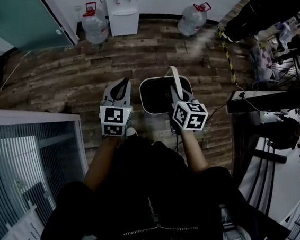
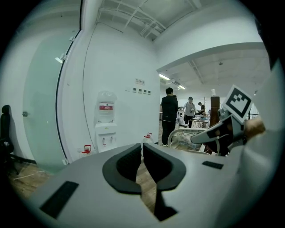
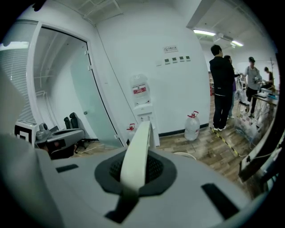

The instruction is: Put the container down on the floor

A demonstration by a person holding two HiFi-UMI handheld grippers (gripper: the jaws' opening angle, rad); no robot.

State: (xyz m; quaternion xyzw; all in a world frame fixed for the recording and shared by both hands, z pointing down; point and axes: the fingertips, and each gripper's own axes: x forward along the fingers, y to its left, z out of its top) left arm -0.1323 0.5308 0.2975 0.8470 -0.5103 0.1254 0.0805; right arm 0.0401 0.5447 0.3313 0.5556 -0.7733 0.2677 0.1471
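We see the right gripper (image 3: pixel 136 173) clamped on the white handle (image 3: pixel 137 149) of the container (image 1: pixel 144 100); the container hangs upright in front of the person, mouth facing up, above the wooden floor (image 1: pixel 70 72); its handle arches straight up; the left gripper (image 2: pixel 141 151) beside it has its jaws drawn together, empty.

The white, round-cornered plastic container (image 1: pixel 158 95) hangs upright above the wooden floor (image 1: pixel 71 77). Its pale strap handle (image 3: pixel 139 138) stands up, clamped by the right gripper (image 3: pixel 135 176).
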